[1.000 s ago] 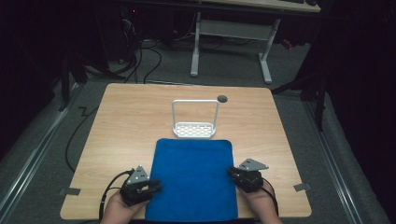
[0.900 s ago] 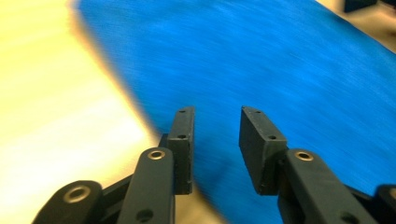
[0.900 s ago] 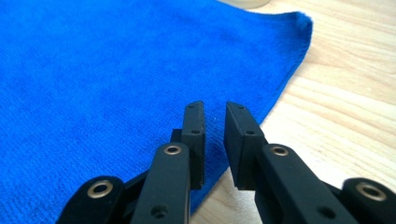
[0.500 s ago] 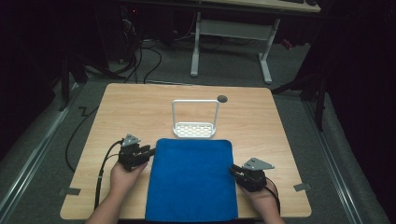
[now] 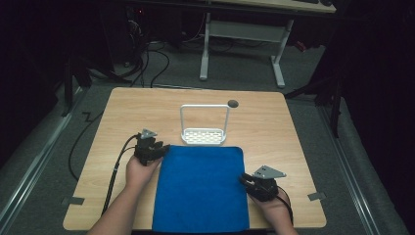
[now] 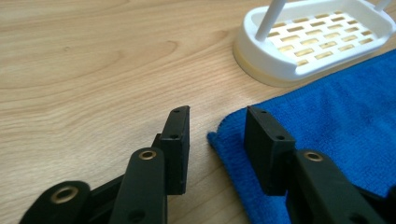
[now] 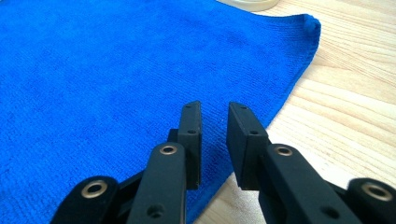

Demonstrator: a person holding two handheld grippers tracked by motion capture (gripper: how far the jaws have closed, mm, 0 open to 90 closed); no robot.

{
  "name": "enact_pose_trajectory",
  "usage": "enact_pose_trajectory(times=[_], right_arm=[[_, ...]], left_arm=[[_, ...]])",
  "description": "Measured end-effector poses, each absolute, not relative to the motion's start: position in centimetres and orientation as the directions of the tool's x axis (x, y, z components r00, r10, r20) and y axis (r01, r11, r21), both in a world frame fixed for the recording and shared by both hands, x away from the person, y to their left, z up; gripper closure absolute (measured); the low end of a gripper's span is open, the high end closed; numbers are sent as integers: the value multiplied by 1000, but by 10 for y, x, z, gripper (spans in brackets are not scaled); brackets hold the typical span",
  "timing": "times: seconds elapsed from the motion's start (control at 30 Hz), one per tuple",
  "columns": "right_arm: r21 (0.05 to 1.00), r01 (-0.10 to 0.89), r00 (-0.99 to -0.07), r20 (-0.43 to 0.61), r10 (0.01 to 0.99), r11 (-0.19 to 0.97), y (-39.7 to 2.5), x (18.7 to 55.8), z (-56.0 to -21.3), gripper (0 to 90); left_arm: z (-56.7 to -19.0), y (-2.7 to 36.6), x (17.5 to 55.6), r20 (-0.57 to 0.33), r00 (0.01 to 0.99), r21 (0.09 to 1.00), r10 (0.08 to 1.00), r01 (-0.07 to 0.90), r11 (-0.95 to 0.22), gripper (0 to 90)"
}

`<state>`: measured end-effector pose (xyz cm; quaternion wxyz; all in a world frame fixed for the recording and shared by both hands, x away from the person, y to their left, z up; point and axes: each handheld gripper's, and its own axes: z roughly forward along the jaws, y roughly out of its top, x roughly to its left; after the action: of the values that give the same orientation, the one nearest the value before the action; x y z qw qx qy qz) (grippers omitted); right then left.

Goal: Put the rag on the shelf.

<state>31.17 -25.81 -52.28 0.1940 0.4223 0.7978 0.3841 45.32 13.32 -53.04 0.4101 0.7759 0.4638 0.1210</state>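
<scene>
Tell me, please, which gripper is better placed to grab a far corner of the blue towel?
The left gripper, probably: its open jaws straddle the blue towel's far left corner. The right gripper sits by the towel's right edge, well short of the far right corner.

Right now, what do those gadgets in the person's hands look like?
Each tool, left and right, is black, with two flat rectangular jaws on arms with brass-coloured rivets. A grey three-cornered plate sits on top, and a black cable trails back. The forearms are bare, no sleeves showing.

blue cloth (image 5: pixel 201 186), white slotted rack (image 5: pixel 204 135), wood-grain table (image 5: pixel 274 127)
</scene>
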Motion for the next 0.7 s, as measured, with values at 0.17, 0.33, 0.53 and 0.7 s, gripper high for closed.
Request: enact_pose_trajectory(times=[0.17, 0.33, 0.53, 0.7], right_arm=[[779, 521, -559, 3, 829, 349, -257, 313, -523, 708], [798, 519, -501, -7, 865, 307, -258, 321, -520, 607], [795, 542, -423, -21, 906, 272, -253, 357, -517, 532], [772, 586, -379, -10, 925, 248, -250, 399, -522, 523]], left_arm=[[-535, 126, 448, -134, 560, 757, 817, 590, -280, 675], [-535, 123, 444, -80, 555, 763, 828, 568, -308, 771], [-535, 124, 444, -98, 569, 760, 816, 572, -308, 857], [-535, 122, 442, -77, 585, 761, 807, 558, -331, 877]])
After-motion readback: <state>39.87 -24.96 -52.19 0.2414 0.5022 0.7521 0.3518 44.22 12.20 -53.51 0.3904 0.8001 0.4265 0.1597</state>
